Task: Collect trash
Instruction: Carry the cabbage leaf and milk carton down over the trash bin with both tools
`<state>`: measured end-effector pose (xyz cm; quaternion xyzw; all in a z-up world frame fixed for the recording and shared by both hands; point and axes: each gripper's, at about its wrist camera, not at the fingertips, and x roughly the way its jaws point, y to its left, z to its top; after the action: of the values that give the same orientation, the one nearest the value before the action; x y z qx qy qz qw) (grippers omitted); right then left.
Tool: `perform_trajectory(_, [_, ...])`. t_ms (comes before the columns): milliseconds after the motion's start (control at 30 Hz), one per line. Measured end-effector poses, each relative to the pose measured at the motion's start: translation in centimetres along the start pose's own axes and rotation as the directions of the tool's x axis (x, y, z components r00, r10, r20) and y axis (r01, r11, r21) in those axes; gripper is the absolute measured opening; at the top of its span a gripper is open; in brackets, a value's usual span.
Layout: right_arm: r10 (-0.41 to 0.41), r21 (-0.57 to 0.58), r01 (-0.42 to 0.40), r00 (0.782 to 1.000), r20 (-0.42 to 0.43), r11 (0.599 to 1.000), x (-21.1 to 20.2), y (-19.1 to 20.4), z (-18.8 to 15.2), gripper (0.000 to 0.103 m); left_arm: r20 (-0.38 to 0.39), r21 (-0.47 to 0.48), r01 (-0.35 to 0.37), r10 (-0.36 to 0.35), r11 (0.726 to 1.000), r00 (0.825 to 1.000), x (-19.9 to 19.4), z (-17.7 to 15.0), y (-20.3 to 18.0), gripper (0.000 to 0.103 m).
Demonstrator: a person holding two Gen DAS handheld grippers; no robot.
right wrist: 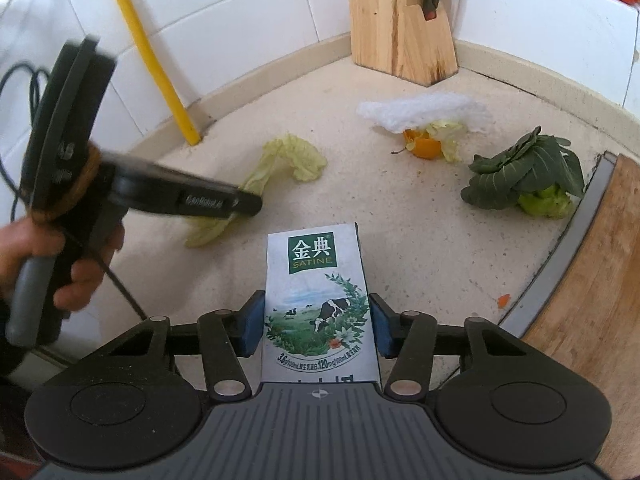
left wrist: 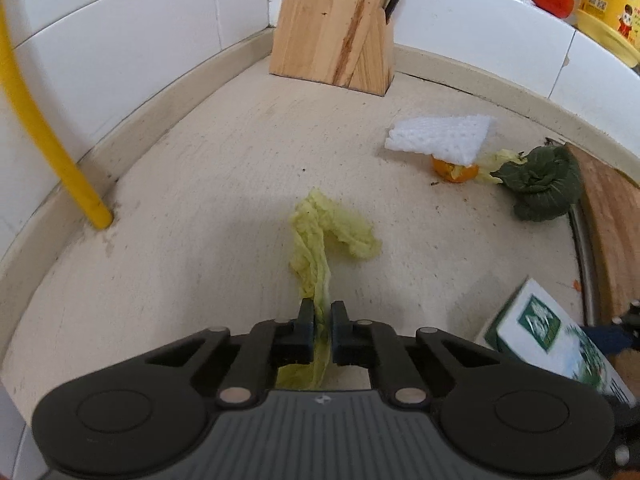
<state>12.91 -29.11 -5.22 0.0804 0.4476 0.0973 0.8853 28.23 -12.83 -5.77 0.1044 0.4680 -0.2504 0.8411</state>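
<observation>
Two items in hand: our left gripper (left wrist: 323, 314) has its jaws nearly closed on the stem end of a limp yellowed cabbage leaf (left wrist: 320, 236) trailing on the countertop (left wrist: 200, 220), which we judge light, soft and easily torn, best pinched at the stalk; our right gripper (right wrist: 318, 322) holds a Satine milk carton (right wrist: 318, 300) by its flat sides, jaws wide, likely light and crushable. Remaining, well apart by the knife block (left wrist: 336, 28): white paper towel (left wrist: 440, 136) over an orange peel (left wrist: 454, 171), and wilted dark greens (left wrist: 540, 184) beside the wooden board (left wrist: 612, 232); nothing blocks them.
</observation>
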Motion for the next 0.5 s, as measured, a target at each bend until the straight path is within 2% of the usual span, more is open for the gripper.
perform_trajectory(267, [0.047, 0.035, -0.049, 0.998, 0.047, 0.998, -0.9, -1.2, 0.1, 0.060, 0.028, -0.031, -0.030, 0.031, 0.999, 0.999, -2.7, -1.1, -0.2, 0.004])
perform_trajectory(500, [0.095, 0.065, -0.100, 0.993, 0.075, 0.993, -1.3, -2.0, 0.1, 0.060, 0.048, -0.099, -0.034, 0.039, 0.995, 0.998, -4.7, -2.7, 0.1, 0.004])
